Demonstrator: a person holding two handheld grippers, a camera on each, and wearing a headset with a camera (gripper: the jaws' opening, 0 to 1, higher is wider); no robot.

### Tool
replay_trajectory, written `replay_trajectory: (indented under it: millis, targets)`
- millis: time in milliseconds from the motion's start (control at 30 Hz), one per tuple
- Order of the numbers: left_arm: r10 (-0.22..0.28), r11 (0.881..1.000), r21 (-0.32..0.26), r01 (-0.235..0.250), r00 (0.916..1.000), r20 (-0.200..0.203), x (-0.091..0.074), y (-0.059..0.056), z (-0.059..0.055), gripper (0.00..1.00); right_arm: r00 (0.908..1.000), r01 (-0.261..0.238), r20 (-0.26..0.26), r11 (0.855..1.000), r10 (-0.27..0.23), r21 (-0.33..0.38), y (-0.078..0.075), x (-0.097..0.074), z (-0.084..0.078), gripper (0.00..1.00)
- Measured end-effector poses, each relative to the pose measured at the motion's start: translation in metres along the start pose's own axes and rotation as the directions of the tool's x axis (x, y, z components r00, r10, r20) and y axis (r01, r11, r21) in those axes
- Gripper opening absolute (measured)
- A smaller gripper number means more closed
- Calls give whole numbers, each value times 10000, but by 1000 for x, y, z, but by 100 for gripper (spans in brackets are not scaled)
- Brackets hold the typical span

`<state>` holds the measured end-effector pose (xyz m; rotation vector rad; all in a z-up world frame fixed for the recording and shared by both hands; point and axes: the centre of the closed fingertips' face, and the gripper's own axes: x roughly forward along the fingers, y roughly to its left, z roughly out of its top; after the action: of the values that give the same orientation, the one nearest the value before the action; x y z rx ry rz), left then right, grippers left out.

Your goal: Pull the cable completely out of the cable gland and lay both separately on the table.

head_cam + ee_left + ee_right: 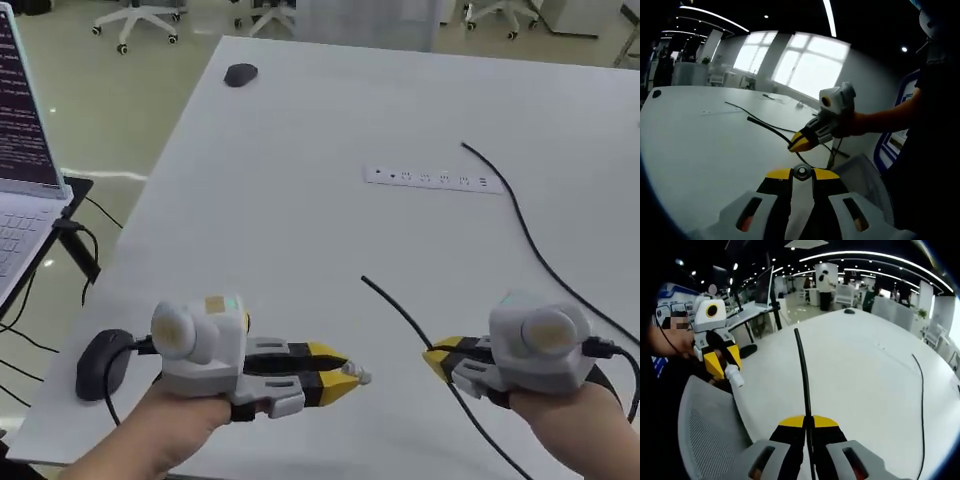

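Our left gripper (342,373) pinches the cable gland (358,376); our right gripper (433,353) clamps the cable (398,312) (its end free). It runs straight ahead of those 2 jaws, with the gland apart to one side.

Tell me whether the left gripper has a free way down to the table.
Probably yes: the left gripper, shut on the cable gland, hangs over bare table; the cable in the right gripper lies apart from it.
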<state>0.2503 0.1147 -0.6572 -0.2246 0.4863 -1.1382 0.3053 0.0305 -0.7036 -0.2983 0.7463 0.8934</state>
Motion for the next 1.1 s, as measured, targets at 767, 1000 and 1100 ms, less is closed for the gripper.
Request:
replay_trajectory:
  millis: [767,1000,1100]
  targets:
    - [965,9944,416,-967,9953,88,-42,52,-46,15,9906,-716,-1237,9915,580,-1090,24,80,19,0]
    - [1222,9919,337,-1227,9924,152,-50,64,-61,15,9808,-1128,-1783,9759,792,-1870,34,100,8,0]
    - [1387,9892,483,-1386,9903,8,-52,66,-69,15,9779,-1219,-1919,9716,826,-2027,34,108,4,0]
